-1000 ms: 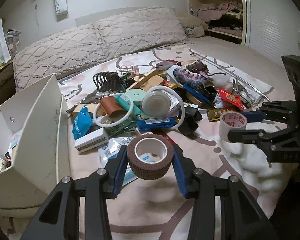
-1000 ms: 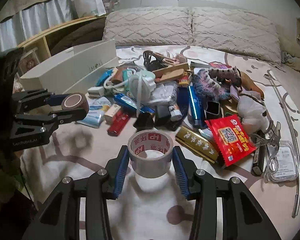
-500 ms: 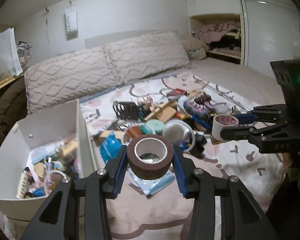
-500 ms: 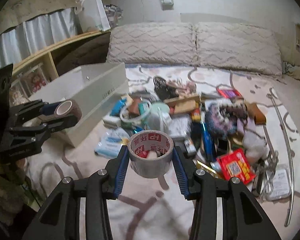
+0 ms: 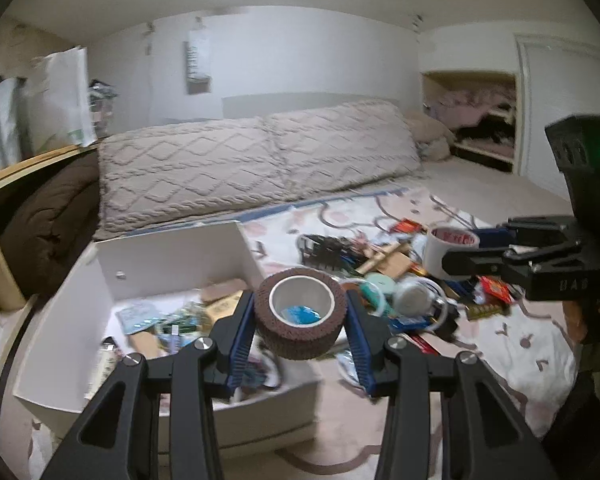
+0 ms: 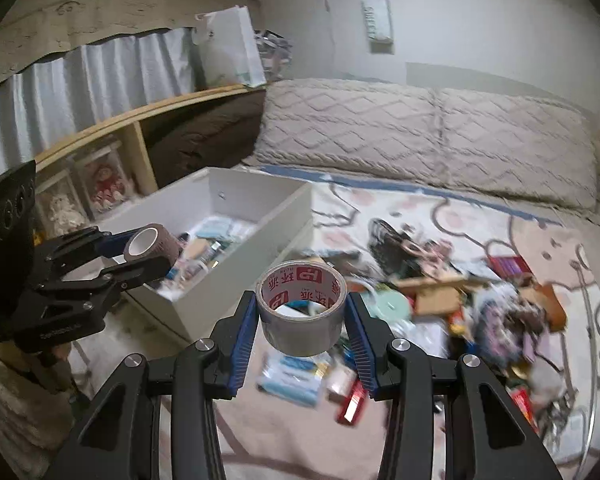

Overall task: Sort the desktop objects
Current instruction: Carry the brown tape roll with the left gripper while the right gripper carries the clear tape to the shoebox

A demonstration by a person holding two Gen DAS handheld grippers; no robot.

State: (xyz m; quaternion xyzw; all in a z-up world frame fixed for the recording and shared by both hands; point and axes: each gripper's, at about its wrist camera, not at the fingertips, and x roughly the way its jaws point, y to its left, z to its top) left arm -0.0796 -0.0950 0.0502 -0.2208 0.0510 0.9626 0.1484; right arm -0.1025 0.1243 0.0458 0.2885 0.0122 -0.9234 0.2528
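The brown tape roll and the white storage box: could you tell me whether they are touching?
Apart: the right wrist view shows the brown tape roll clamped in the left gripper, in the air before the white storage box.

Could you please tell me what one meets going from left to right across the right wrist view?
Left claw shut on the brown tape roll → white box → grey tape roll held in the right claw → pile of clutter on the bed → metal rod.

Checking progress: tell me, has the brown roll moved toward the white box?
Yes. The brown roll, in the left gripper, now hangs over the white box corner.
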